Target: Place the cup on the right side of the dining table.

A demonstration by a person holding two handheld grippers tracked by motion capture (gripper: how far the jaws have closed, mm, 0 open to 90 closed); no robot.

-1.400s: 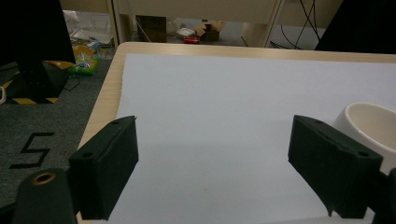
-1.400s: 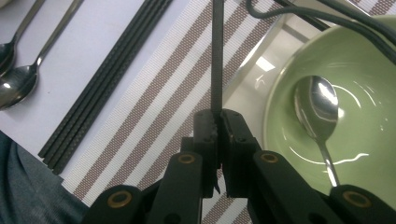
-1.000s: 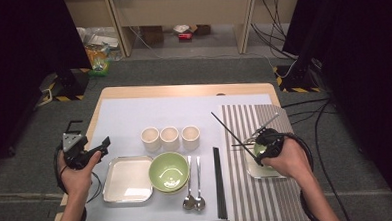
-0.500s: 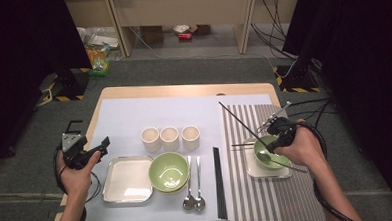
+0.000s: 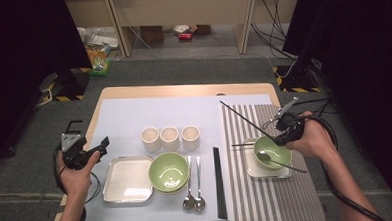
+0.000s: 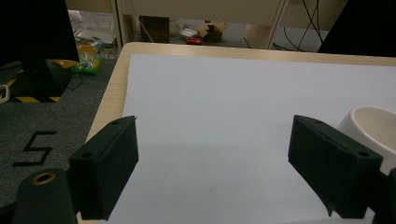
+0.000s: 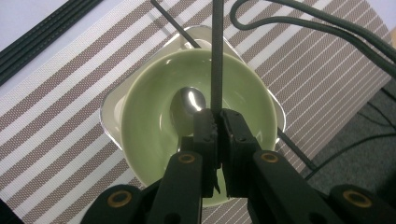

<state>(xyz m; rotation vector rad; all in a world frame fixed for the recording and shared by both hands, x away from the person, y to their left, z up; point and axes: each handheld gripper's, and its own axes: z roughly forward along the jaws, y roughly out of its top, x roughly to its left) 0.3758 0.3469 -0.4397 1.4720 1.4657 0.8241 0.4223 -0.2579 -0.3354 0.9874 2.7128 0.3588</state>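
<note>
Right gripper (image 5: pixel 284 130), clamped on 1 black chopstick (image 5: pixel 244 120), hovers just above the green bowl (image 5: pixel 273 152); the stick's long axis slants up-left from that bowl, where its mate (image 5: pixel 242 145) rests.

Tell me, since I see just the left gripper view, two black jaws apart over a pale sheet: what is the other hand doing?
Observer: The right gripper is shut on a black chopstick, above a green bowl.
Operator: Anything in that bowl?
Observer: A metal spoon lies in it.
Operator: And the white rim at my right edge?
Observer: Likely the nearest of three cups standing in a row.
</note>
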